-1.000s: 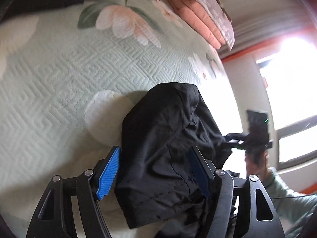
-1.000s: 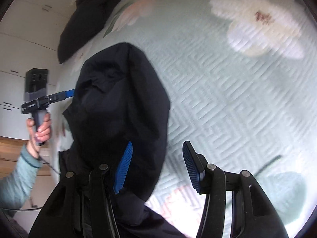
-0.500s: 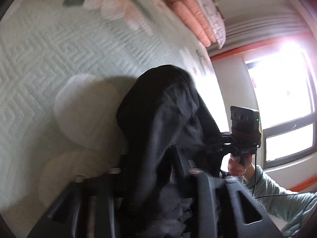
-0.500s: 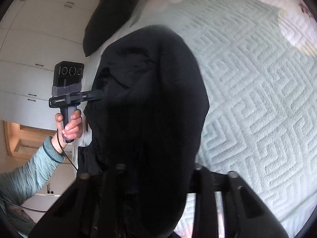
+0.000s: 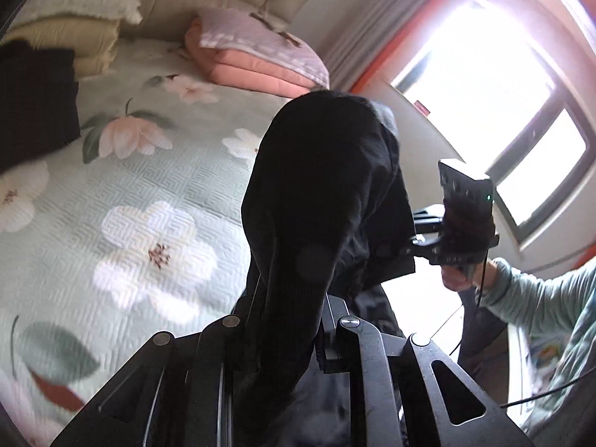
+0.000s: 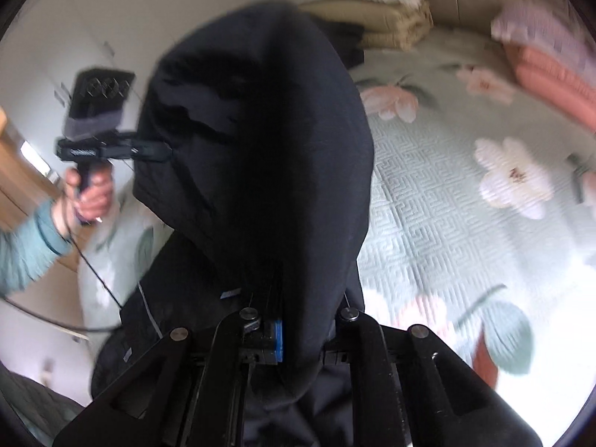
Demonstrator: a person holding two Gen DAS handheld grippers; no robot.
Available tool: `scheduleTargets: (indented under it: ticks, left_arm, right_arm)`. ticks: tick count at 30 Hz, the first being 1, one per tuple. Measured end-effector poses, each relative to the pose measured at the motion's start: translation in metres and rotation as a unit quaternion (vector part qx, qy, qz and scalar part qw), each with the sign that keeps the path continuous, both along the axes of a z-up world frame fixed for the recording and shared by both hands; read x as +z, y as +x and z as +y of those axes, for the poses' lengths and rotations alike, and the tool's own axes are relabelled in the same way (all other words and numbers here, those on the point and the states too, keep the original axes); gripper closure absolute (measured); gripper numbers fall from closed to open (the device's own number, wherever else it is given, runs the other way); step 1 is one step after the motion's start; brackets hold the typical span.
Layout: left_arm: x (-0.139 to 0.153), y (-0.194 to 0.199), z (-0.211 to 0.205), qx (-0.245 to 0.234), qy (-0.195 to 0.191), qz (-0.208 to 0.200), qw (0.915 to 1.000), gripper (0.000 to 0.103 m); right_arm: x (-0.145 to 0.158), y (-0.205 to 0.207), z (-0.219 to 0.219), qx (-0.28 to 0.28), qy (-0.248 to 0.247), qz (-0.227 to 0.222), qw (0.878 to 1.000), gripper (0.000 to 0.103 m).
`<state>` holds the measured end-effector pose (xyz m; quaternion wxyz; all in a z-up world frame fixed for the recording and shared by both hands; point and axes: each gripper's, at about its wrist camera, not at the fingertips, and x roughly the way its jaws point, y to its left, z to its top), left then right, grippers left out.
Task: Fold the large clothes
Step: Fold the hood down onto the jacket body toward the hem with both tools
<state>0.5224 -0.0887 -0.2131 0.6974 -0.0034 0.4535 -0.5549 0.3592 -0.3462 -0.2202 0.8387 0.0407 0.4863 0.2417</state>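
Observation:
A large black garment [image 5: 327,186] hangs lifted above the green floral bedspread [image 5: 111,193], stretched between both grippers. In the left wrist view my left gripper [image 5: 290,309] has its jaws closing tight on a bunched fold of the cloth, which hides the pads. The right gripper [image 5: 421,238] shows beyond it, held by a hand in a light blue-green sleeve, gripping the garment's other edge. In the right wrist view my right gripper [image 6: 294,320] is shut on the garment [image 6: 260,149], one blue pad [image 6: 277,339] just visible. The left gripper [image 6: 156,151] bites the far edge.
Folded pink bedding [image 5: 260,63] and beige pillows [image 5: 74,33] lie at the head of the bed. Another dark garment [image 5: 33,111] lies on the bed at the left. A bright window [image 5: 484,93] is to the right, white cupboards [image 6: 111,18] on the other side.
Both grippers, open around the garment on the bed a second ago, have shut on it and risen, lifting it clear of the bedspread; both views now tilt up toward the headboard.

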Motion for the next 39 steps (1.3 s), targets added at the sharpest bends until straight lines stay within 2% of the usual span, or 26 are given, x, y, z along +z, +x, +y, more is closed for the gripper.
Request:
scheduleTargets:
  ticks: [4, 6, 9, 14, 16, 18, 20, 22, 24, 26, 27, 28, 31, 32, 33, 35, 37, 39]
  left_arm:
    - [0.016, -0.070, 0.027, -0.020, 0.038, -0.048, 0.9979, 0.084]
    - [0.013, -0.103, 0.042, -0.033, 0.059, -0.063, 0.9957, 0.084]
    - [-0.006, -0.149, 0.055, -0.058, 0.102, -0.075, 0.9903, 0.084]
    - [-0.075, -0.212, 0.075, -0.096, 0.205, -0.067, 0.9717, 0.081]
    - [-0.110, -0.225, 0.084, -0.097, 0.228, -0.039, 0.9681, 0.081]
    - [-0.145, -0.229, 0.095, -0.082, 0.265, -0.002, 0.9606, 0.081]
    - [-0.155, -0.238, 0.112, -0.071, 0.287, 0.015, 0.9551, 0.081]
    - [-0.143, -0.240, 0.125, -0.053, 0.285, 0.017, 0.9570, 0.081]
    - [-0.110, -0.232, 0.137, -0.024, 0.258, 0.007, 0.9658, 0.081]
    - [-0.076, -0.219, 0.139, 0.003, 0.232, -0.012, 0.9726, 0.079]
    - [-0.056, -0.211, 0.138, 0.013, 0.215, -0.026, 0.9761, 0.078]
    - [-0.037, -0.205, 0.134, 0.020, 0.193, -0.039, 0.9803, 0.073]
    - [0.005, -0.186, 0.109, 0.016, 0.138, -0.072, 0.9877, 0.054]
    - [0.012, -0.183, 0.101, 0.013, 0.126, -0.080, 0.9887, 0.051]
    - [0.018, -0.179, 0.091, 0.009, 0.111, -0.086, 0.9901, 0.051]
    - [0.017, -0.171, 0.070, -0.007, 0.094, -0.082, 0.9921, 0.050]
    - [-0.005, -0.166, 0.048, -0.024, 0.110, -0.074, 0.9909, 0.050]
    - [-0.038, -0.165, 0.038, -0.039, 0.136, -0.047, 0.9888, 0.050]
  right_arm:
    - [0.015, -0.064, 0.022, -0.005, -0.049, -0.020, 0.999, 0.087]
    - [0.014, -0.092, 0.023, -0.005, -0.058, -0.018, 0.998, 0.087]
    - [0.003, -0.130, 0.030, -0.009, -0.071, -0.004, 0.997, 0.087]
    - [-0.047, -0.173, 0.038, -0.017, -0.094, 0.076, 0.993, 0.086]
    - [-0.071, -0.186, 0.036, -0.023, -0.112, 0.111, 0.987, 0.086]
    - [-0.086, -0.199, 0.030, -0.032, -0.125, 0.144, 0.981, 0.086]
    - [-0.086, -0.209, 0.025, -0.043, -0.142, 0.162, 0.976, 0.086]
    - [-0.069, -0.215, 0.019, -0.060, -0.139, 0.161, 0.975, 0.085]
    - [-0.042, -0.214, 0.015, -0.073, -0.129, 0.144, 0.978, 0.083]
    - [-0.007, -0.201, 0.011, -0.085, -0.109, 0.111, 0.984, 0.076]
    - [0.008, -0.193, 0.015, -0.086, -0.094, 0.093, 0.987, 0.067]
    - [0.023, -0.183, 0.020, -0.083, -0.075, 0.075, 0.991, 0.059]
    - [0.050, -0.155, 0.043, -0.062, -0.023, 0.044, 0.997, 0.058]
    - [0.052, -0.143, 0.050, -0.054, -0.005, 0.043, 0.998, 0.057]
    - [0.052, -0.133, 0.058, -0.052, 0.000, 0.043, 0.998, 0.052]
    - [0.043, -0.117, 0.079, -0.047, -0.004, 0.047, 0.998, 0.051]
    - [0.026, -0.109, 0.102, -0.045, -0.017, 0.061, 0.997, 0.049]
    - [0.004, -0.111, 0.116, -0.041, -0.038, 0.083, 0.995, 0.048]
